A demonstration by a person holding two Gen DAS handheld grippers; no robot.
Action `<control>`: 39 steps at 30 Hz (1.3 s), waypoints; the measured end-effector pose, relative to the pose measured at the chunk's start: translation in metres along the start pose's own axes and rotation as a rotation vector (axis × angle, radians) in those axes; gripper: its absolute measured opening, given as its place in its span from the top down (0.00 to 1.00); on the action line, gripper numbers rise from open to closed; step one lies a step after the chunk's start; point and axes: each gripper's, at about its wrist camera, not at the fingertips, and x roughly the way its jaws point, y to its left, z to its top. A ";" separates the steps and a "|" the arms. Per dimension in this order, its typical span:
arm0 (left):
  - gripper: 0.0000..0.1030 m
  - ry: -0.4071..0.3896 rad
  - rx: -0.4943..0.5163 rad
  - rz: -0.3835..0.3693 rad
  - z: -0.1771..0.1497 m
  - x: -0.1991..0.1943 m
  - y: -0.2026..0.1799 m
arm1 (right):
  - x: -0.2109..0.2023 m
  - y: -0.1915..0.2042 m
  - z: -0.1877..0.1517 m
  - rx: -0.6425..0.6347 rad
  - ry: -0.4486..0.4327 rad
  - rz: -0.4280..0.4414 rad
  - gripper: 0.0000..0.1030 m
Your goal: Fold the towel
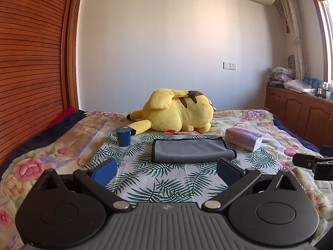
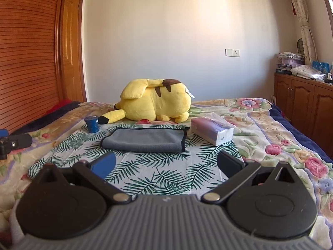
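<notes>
A grey towel point(image 1: 191, 151) with black edging lies folded on a palm-leaf cloth point(image 1: 158, 179) spread on the bed; it also shows in the right wrist view point(image 2: 145, 139). My left gripper point(image 1: 167, 171) is open and empty, held above the cloth just short of the towel's near edge. My right gripper point(image 2: 166, 164) is open and empty too, a little short of the towel's near edge. The right gripper's tip shows at the right edge of the left wrist view point(image 1: 312, 162), and the left gripper's tip shows at the left edge of the right wrist view point(image 2: 14, 144).
A yellow plush toy point(image 1: 179, 112) lies behind the towel. A blue cup point(image 1: 123, 136) stands at the cloth's far left corner. A tissue pack point(image 1: 243, 139) lies to the right of the towel. Wooden cabinets point(image 1: 299, 112) stand beyond the bed's right edge, a slatted wooden wardrobe point(image 1: 31, 62) on the left.
</notes>
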 end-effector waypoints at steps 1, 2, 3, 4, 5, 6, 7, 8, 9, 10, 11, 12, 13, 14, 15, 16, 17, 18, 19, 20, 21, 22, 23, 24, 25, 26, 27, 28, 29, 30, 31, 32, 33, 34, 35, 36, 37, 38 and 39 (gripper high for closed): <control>0.16 0.000 0.003 0.000 0.000 0.000 0.000 | 0.000 0.000 0.000 0.000 -0.001 0.000 0.00; 0.16 0.000 0.005 0.000 0.000 0.000 -0.001 | 0.000 0.000 0.000 0.001 -0.001 0.000 0.00; 0.16 0.000 0.006 0.000 0.000 0.001 0.000 | 0.000 0.000 0.000 0.000 -0.001 0.000 0.00; 0.16 0.001 0.008 0.000 0.000 0.001 0.000 | 0.000 0.000 0.000 0.000 0.000 -0.001 0.00; 0.16 0.002 0.008 0.000 0.000 0.001 0.000 | 0.000 0.000 0.000 0.000 0.000 0.000 0.00; 0.16 0.002 0.009 0.000 -0.001 0.001 0.000 | 0.000 0.000 0.000 0.000 -0.001 -0.001 0.00; 0.16 0.003 0.010 0.001 -0.001 0.001 0.000 | 0.000 0.000 0.000 0.001 -0.001 -0.001 0.00; 0.16 0.004 0.011 0.002 -0.001 0.001 0.000 | 0.000 0.000 0.000 0.001 -0.001 0.000 0.00; 0.16 0.005 0.011 0.002 -0.001 0.002 0.000 | 0.000 0.000 0.000 0.000 -0.001 -0.001 0.00; 0.16 0.005 0.011 0.002 -0.001 0.002 0.000 | 0.000 0.000 0.000 0.001 -0.001 -0.001 0.00; 0.16 0.006 0.012 0.002 -0.002 0.002 0.001 | 0.000 0.000 0.000 0.001 -0.001 0.000 0.00; 0.16 0.006 0.012 0.002 -0.002 0.002 0.001 | 0.000 0.000 0.000 0.001 -0.001 -0.001 0.00; 0.16 0.006 0.013 0.002 -0.002 0.002 0.001 | 0.000 0.000 0.000 0.001 -0.001 -0.001 0.00; 0.16 0.006 0.013 0.002 -0.002 0.002 0.001 | 0.000 0.000 0.000 0.000 -0.001 -0.001 0.00; 0.16 0.006 0.014 0.002 -0.003 0.003 0.001 | 0.000 0.000 0.000 0.000 -0.001 -0.001 0.00; 0.16 0.007 0.015 0.002 -0.003 0.003 0.001 | 0.000 0.000 0.000 0.001 -0.001 -0.001 0.00; 0.16 0.007 0.018 0.003 -0.003 0.003 0.001 | 0.000 0.000 0.000 0.000 -0.001 0.000 0.00; 0.16 0.007 0.020 0.004 -0.003 0.003 0.000 | 0.000 0.000 0.000 0.000 -0.001 -0.001 0.00; 0.16 0.007 0.022 0.004 -0.004 0.003 0.000 | 0.000 0.000 0.000 0.000 -0.001 -0.001 0.00; 0.16 0.006 0.023 0.004 -0.004 0.003 0.000 | 0.000 0.000 0.000 0.000 -0.001 -0.001 0.00; 0.16 0.006 0.023 0.004 -0.004 0.003 0.000 | 0.000 0.000 0.000 0.000 -0.001 -0.001 0.00; 0.16 0.006 0.025 0.004 -0.004 0.003 0.000 | 0.000 0.000 0.000 0.000 -0.001 -0.001 0.00; 0.16 0.005 0.026 0.004 -0.004 0.003 0.000 | 0.000 0.000 0.000 0.000 -0.001 -0.001 0.00; 0.16 0.005 0.027 0.004 -0.004 0.003 -0.001 | 0.000 0.000 0.000 0.000 -0.001 -0.001 0.00; 0.16 0.005 0.029 0.005 -0.004 0.003 -0.001 | 0.000 0.000 0.000 0.000 -0.001 -0.001 0.00; 0.16 0.004 0.031 0.005 -0.004 0.003 -0.001 | 0.000 0.000 0.000 0.000 -0.001 -0.001 0.00; 0.16 0.004 0.034 0.006 -0.004 0.003 -0.002 | 0.000 0.000 0.000 0.000 -0.001 -0.001 0.00; 0.16 0.004 0.036 0.006 -0.004 0.003 -0.002 | 0.000 0.000 0.000 0.000 -0.001 -0.001 0.00; 0.16 0.004 0.037 0.006 -0.004 0.003 -0.002 | 0.000 0.000 0.000 0.000 -0.001 -0.001 0.00; 0.16 0.004 0.037 0.006 -0.004 0.003 -0.002 | 0.000 0.000 0.000 0.000 -0.001 -0.001 0.00; 0.16 0.004 0.038 0.006 -0.004 0.003 -0.002 | 0.000 0.000 0.000 0.000 -0.001 -0.001 0.00; 0.16 0.004 0.037 0.007 -0.004 0.003 -0.002 | 0.000 0.000 0.000 0.000 -0.001 -0.001 0.00; 0.16 0.004 0.038 0.007 -0.004 0.003 -0.003 | -0.001 0.000 0.000 0.000 -0.001 -0.001 0.00; 0.16 0.004 0.039 0.007 -0.004 0.003 -0.003 | -0.001 0.000 0.000 0.000 -0.001 -0.001 0.00; 0.16 0.004 0.041 0.007 -0.004 0.003 -0.003 | -0.001 0.000 0.000 0.000 -0.001 -0.001 0.00; 0.16 0.003 0.042 0.008 -0.004 0.003 -0.003 | -0.001 0.000 0.000 -0.001 -0.001 0.000 0.00; 0.16 0.003 0.045 0.009 -0.004 0.003 -0.003 | -0.001 0.000 0.000 -0.001 -0.001 -0.001 0.00; 0.16 0.003 0.046 0.008 -0.004 0.004 -0.003 | -0.001 0.000 0.000 0.000 -0.001 -0.001 0.00; 0.16 0.003 0.048 0.007 -0.005 0.003 -0.003 | -0.001 0.000 0.000 0.000 -0.001 -0.001 0.00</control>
